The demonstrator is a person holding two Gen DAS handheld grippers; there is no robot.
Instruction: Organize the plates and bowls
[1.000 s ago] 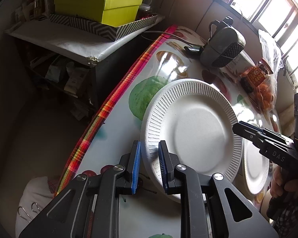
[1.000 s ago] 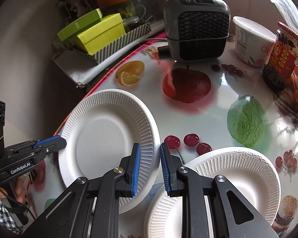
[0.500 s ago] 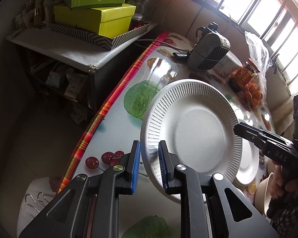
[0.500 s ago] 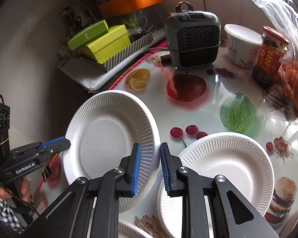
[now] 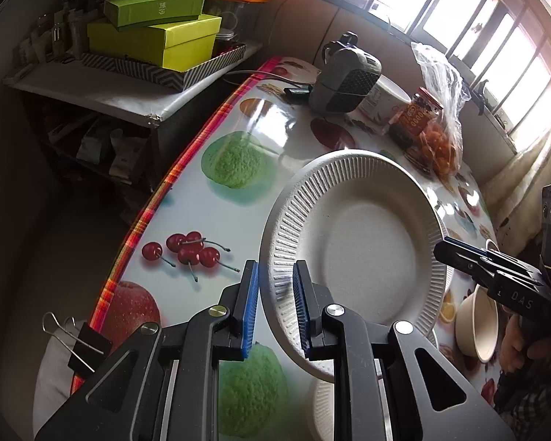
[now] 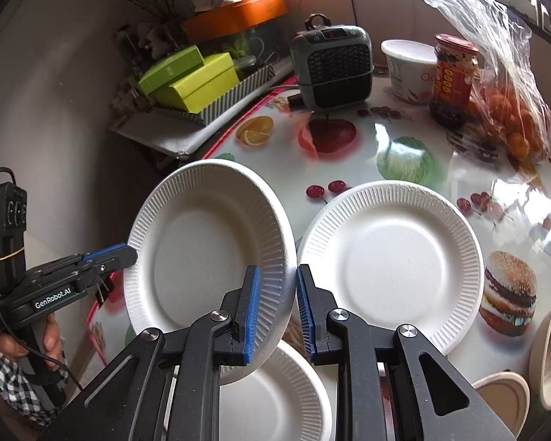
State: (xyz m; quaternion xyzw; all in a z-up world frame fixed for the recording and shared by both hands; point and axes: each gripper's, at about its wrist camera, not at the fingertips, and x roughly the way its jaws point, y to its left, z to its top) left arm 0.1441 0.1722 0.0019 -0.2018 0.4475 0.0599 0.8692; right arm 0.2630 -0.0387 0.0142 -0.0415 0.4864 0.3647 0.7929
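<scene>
I am gripping one white ribbed paper plate [image 6: 205, 253] from both sides and carrying it clear of the tabletop. My left gripper [image 5: 273, 307] is closed down narrow with the plate's near rim pinched between its blue pads; my right gripper [image 6: 275, 310] is closed just as narrow on the opposite rim, at about five o'clock on the plate in the right wrist view. In that view the plate is hanging tilted at ten o'clock from the right gripper.

Outward from there, a second white paper plate [image 6: 389, 264] is lying flat on the fruit-printed tablecloth [image 6: 404, 136] at two o'clock, and a third white plate [image 6: 275, 400] is sitting low at six o'clock, partly under the carried one. Two beige bowls [image 6: 549, 345] are standing apart at four o'clock.

As I judge it, the sorting is barely begun: no plate is stacked yet, and the bowls are not nested.
</scene>
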